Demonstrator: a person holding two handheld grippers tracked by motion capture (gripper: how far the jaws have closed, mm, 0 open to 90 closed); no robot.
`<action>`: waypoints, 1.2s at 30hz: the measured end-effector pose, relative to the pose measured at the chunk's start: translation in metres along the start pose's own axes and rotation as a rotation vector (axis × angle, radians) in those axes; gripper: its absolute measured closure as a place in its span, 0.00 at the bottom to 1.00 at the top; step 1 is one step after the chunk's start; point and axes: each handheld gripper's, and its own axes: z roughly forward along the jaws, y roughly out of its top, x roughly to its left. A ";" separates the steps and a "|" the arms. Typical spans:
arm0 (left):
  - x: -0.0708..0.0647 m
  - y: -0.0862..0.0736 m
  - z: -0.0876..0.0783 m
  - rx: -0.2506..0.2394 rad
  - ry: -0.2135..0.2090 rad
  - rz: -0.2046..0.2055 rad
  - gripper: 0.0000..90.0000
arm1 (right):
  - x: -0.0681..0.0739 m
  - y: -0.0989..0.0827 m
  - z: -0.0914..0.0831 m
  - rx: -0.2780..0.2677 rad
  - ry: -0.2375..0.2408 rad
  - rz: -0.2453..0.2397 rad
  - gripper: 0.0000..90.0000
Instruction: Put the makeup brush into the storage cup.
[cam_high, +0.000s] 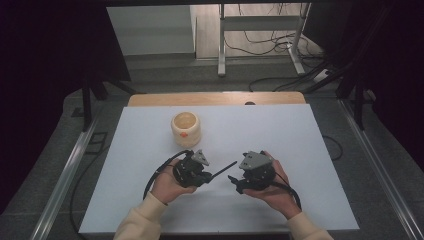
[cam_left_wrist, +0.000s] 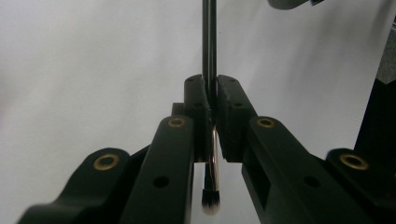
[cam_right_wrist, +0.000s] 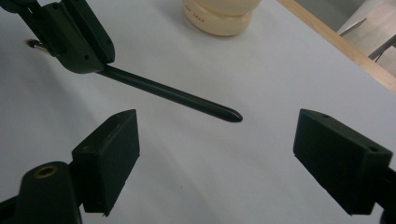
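A slim black makeup brush (cam_high: 224, 169) is clamped in my left gripper (cam_high: 208, 176), held by the person's left hand low on the white table. In the left gripper view the pads squeeze the handle (cam_left_wrist: 208, 42); the bristle tip (cam_left_wrist: 211, 205) hangs behind the jaws. The handle's free end (cam_right_wrist: 224, 113) points toward my right gripper (cam_high: 234, 181), which stands open a little short of it, nothing between its jaws. A cream round pot (cam_high: 186, 128) with an open top stands farther back on the table, left of centre.
The white table top (cam_high: 280, 135) has a wooden strip (cam_high: 215, 98) along its far edge. Beyond it are a metal table frame (cam_high: 260, 30) and loose cables on the floor. Dark curtains close off both sides.
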 end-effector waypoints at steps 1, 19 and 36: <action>0.000 0.000 0.001 0.001 -0.002 0.002 0.93 | 0.001 0.000 0.001 0.003 0.001 -0.006 0.17; -0.014 0.007 0.013 0.030 -0.022 0.032 0.93 | 0.022 0.003 0.020 0.093 0.010 -0.172 0.34; -0.011 0.007 0.003 -0.109 0.050 0.027 0.71 | 0.024 -0.001 0.025 0.110 0.102 -0.225 0.85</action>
